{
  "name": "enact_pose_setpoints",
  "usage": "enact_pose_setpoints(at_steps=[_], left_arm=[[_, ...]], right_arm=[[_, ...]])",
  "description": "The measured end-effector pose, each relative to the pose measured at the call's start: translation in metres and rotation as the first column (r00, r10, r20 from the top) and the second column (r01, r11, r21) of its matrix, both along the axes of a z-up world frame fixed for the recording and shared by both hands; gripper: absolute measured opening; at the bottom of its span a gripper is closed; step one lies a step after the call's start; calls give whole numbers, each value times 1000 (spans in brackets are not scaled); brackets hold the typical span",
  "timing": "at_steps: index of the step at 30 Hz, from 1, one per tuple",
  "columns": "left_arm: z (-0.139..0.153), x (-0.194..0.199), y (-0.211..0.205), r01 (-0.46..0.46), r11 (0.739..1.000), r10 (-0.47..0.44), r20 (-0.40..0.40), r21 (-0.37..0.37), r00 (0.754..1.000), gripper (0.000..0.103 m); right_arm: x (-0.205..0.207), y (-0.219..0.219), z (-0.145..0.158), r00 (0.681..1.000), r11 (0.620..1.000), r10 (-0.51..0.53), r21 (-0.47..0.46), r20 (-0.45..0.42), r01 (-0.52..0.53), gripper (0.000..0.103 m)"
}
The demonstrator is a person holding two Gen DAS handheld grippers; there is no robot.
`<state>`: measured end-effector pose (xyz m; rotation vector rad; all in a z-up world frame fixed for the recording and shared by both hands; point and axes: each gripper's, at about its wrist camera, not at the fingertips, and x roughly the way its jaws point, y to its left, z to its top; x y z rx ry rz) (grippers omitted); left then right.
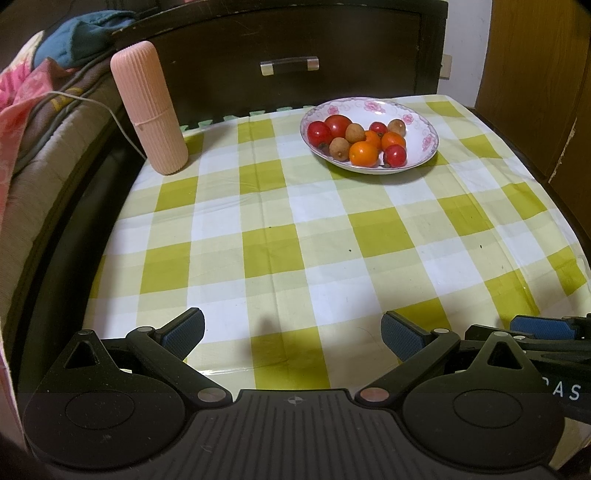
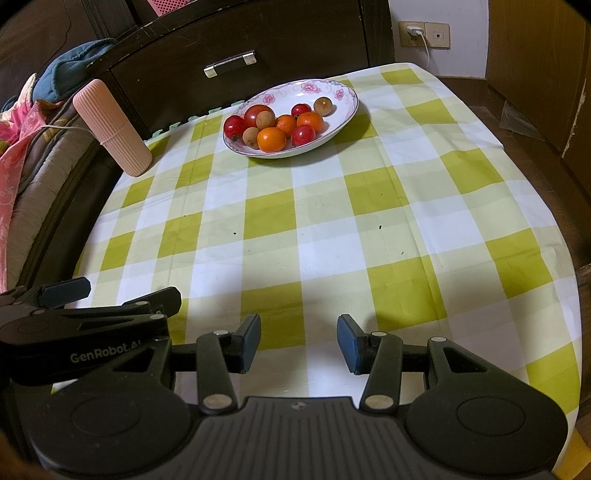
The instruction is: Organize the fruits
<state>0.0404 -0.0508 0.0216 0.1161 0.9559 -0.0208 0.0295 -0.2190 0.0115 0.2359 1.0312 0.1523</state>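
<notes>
A white plate with a pink flower rim [image 1: 428, 127] [image 2: 349, 96] stands at the far side of the checked tablecloth. It holds several red tomatoes [image 1: 319, 133] [image 2: 303, 135], orange fruits [image 1: 364, 154] [image 2: 272, 139] and small brown fruits [image 1: 355, 133] [image 2: 323, 106]. My left gripper [image 1: 293, 334] [image 2: 110, 291] hovers over the near edge of the table, open wide and empty. My right gripper [image 2: 299, 341] is beside it on the right, its jaws apart with nothing between them. One of its blue pads [image 1: 541, 326] shows at the right edge of the left wrist view.
A ribbed pink cylinder [image 1: 149, 107] [image 2: 112, 127] stands at the table's far left corner. Behind the table is a dark wooden drawer front with a handle [image 1: 289, 65] [image 2: 231, 63]. Bedding lies to the left [image 1: 22, 122], and a wall socket with a charger [image 2: 415, 31] is at the back right.
</notes>
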Motion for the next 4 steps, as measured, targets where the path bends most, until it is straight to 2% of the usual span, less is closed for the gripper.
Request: enact_pose_setpoints(at_steps=[4], left_arm=[[-1, 0, 2, -9, 1000, 9, -4, -7, 1000, 103]], right_arm=[[1, 0, -1, 1000, 1000, 4, 2, 0, -4, 44]])
